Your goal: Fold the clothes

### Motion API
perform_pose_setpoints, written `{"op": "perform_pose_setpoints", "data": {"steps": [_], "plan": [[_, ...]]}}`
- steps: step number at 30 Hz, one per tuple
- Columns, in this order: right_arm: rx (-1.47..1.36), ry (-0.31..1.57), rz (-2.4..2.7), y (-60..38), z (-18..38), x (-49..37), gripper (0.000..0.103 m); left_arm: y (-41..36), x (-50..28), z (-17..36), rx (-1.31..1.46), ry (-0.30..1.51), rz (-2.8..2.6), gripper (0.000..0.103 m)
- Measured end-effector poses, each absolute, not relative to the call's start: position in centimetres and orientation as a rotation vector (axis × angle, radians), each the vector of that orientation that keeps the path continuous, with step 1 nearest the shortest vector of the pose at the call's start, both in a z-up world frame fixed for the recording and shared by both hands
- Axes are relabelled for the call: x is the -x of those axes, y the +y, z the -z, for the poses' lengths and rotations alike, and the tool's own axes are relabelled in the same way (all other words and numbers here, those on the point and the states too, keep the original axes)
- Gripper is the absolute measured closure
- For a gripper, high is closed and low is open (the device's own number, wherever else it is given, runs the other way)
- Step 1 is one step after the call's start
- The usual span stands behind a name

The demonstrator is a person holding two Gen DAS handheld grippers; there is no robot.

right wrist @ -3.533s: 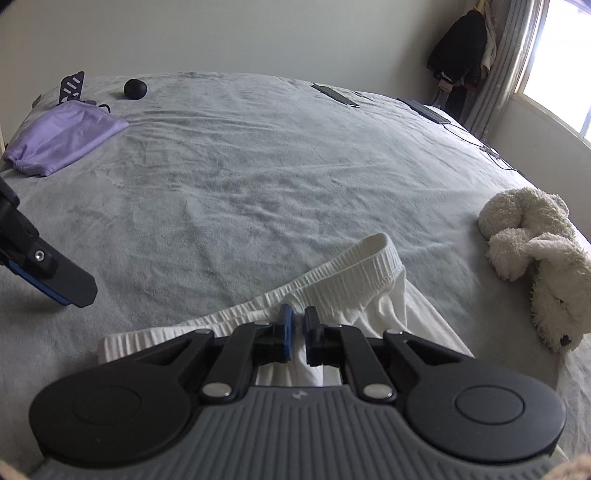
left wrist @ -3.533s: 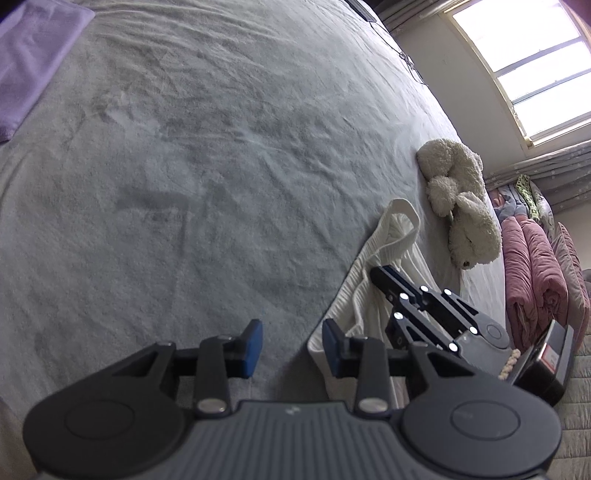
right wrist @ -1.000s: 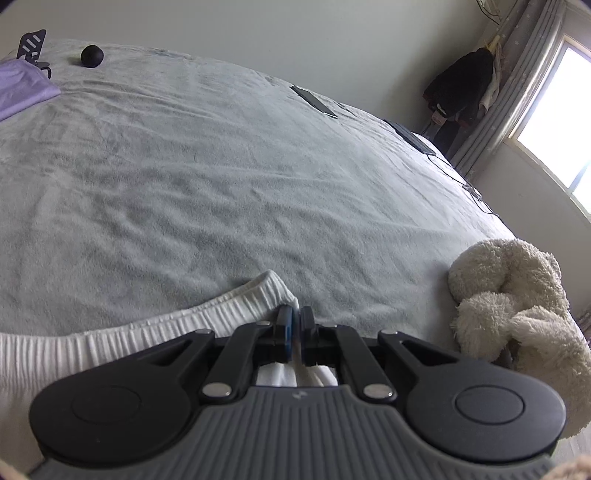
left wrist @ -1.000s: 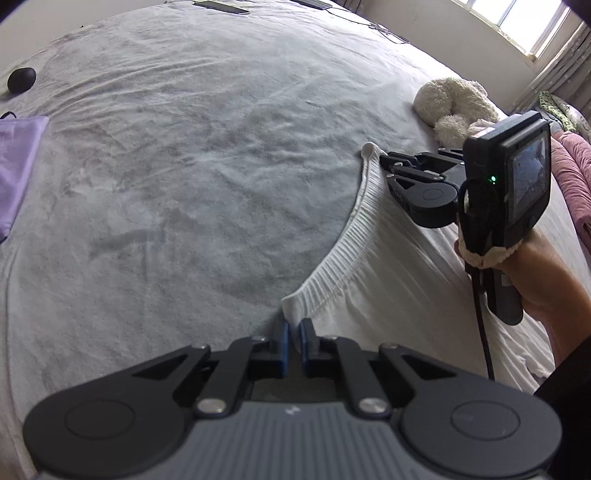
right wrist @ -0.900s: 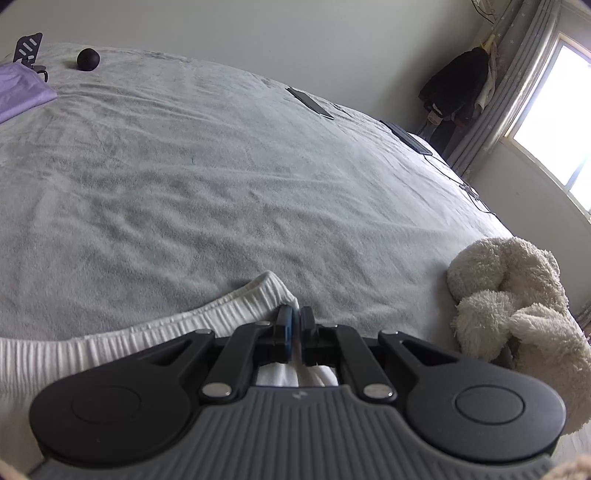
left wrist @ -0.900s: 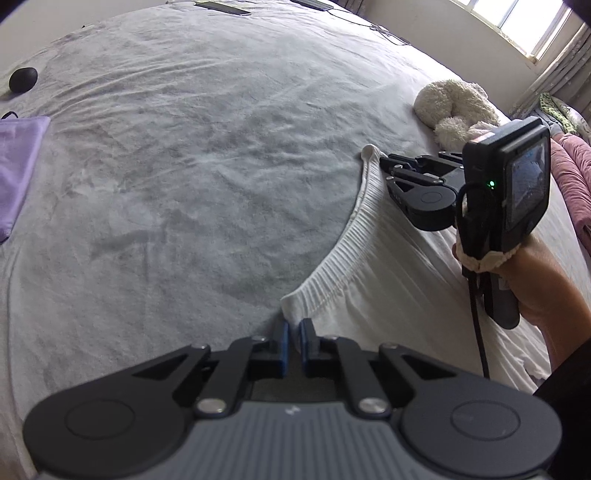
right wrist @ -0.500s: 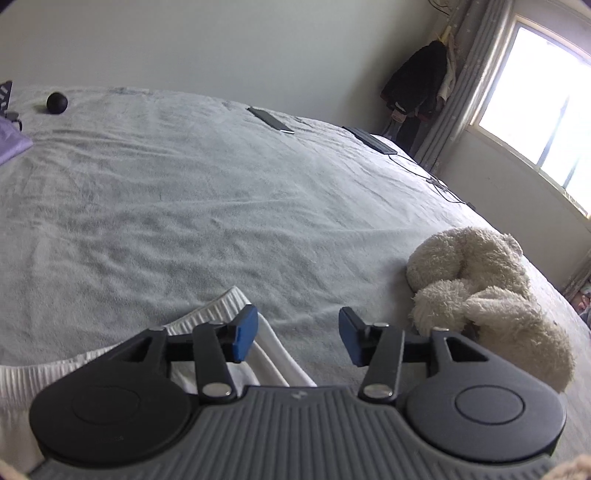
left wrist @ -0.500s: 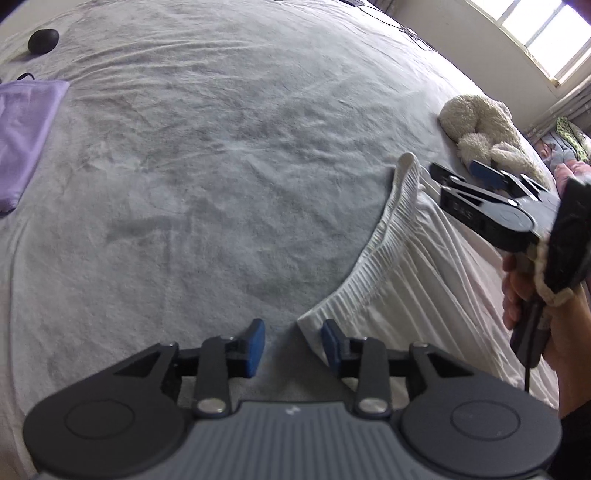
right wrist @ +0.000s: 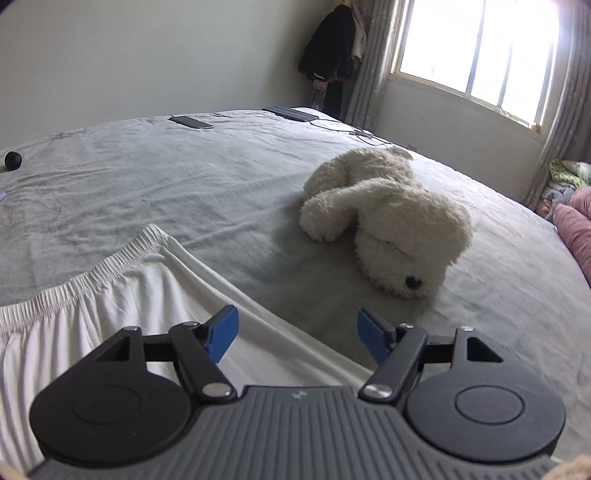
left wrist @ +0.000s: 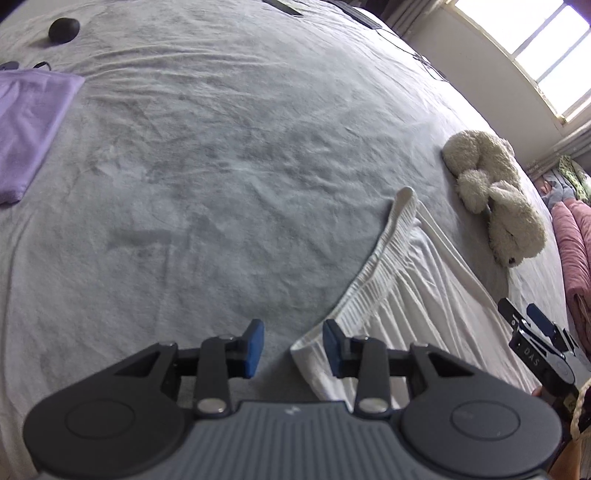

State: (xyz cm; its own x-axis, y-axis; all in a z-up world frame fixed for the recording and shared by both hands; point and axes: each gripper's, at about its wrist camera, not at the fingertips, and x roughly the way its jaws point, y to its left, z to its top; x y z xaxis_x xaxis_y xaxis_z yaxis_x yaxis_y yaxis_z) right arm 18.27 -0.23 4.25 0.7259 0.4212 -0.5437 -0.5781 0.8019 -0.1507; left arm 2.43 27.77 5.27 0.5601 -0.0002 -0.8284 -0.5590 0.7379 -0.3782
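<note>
White shorts (left wrist: 402,295) with a ribbed elastic waistband lie spread flat on the grey bed (left wrist: 221,166). My left gripper (left wrist: 291,345) hovers open over the near corner of the waistband; the corner lies loose under its right pad. My right gripper (right wrist: 297,332) has its jaws still opening, with nothing between them. It hangs over the side edge of the shorts (right wrist: 122,295), pulled back from the waistband. In the left wrist view the right gripper (left wrist: 524,314) shows at the lower right edge.
A cream plush toy (right wrist: 388,221) lies on the bed right of the shorts. A folded purple garment (left wrist: 26,125) and a black ball (left wrist: 63,30) sit at the far left. A phone (right wrist: 190,122) and a dark tablet (right wrist: 291,112) lie at the bed's far edge. Pink bedding (left wrist: 576,258) is stacked at the right.
Both grippers let go of the waistband corners and opened. The right gripper drew back along the shorts' side edge, away from the waistband. The shorts now lie flat.
</note>
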Motion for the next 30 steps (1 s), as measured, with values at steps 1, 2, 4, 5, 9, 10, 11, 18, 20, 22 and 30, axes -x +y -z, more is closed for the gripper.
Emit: {"op": "perform_pose_setpoints", "data": {"steps": [1, 2, 4, 5, 9, 10, 11, 18, 20, 22, 30], "plan": [[0.307, 0.527, -0.542, -1.2, -4.1, -18.0, 0.028, 27.1, -2.7, -5.4, 0.66, 0.93, -0.35, 0.067], [0.296, 0.539, -0.522, -2.1, -4.0, -17.7, 0.028, 26.6, -2.8, -5.5, 0.644, 0.929, -0.345, 0.067], [0.279, 0.563, -0.487, -3.8, -3.7, -17.1, 0.028, 25.6, -3.2, -5.7, 0.612, 0.926, -0.337, 0.067], [0.273, 0.574, -0.469, -4.7, -3.6, -16.9, 0.028, 25.0, -3.4, -5.8, 0.595, 0.922, -0.334, 0.067], [0.226, 0.599, -0.431, -7.6, -3.1, -16.1, 0.028, 22.9, -4.0, -6.6, 0.528, 0.893, -0.304, 0.067], [0.212, 0.603, -0.429, -8.2, -3.1, -16.0, 0.028, 22.4, -4.1, -6.8, 0.52, 0.89, -0.292, 0.067], [0.201, 0.608, -0.425, -8.7, -2.9, -15.9, 0.028, 21.8, -4.3, -6.9, 0.511, 0.888, -0.279, 0.067], [0.181, 0.668, -0.417, -10.6, -1.2, -16.3, 0.028, 18.1, -6.0, -6.1, 0.441, 0.921, -0.228, 0.067], [0.178, 0.681, -0.423, -10.9, -0.7, -16.4, 0.028, 17.4, -6.4, -5.9, 0.427, 0.925, -0.214, 0.066], [0.175, 0.68, -0.429, -11.2, -0.3, -16.5, 0.024, 16.8, -6.9, -5.8, 0.419, 0.933, -0.199, 0.066], [0.179, 0.673, -0.438, -12.4, -0.3, -17.0, 0.02, 16.1, -8.8, -4.4, 0.449, 0.992, -0.199, 0.064]]}}
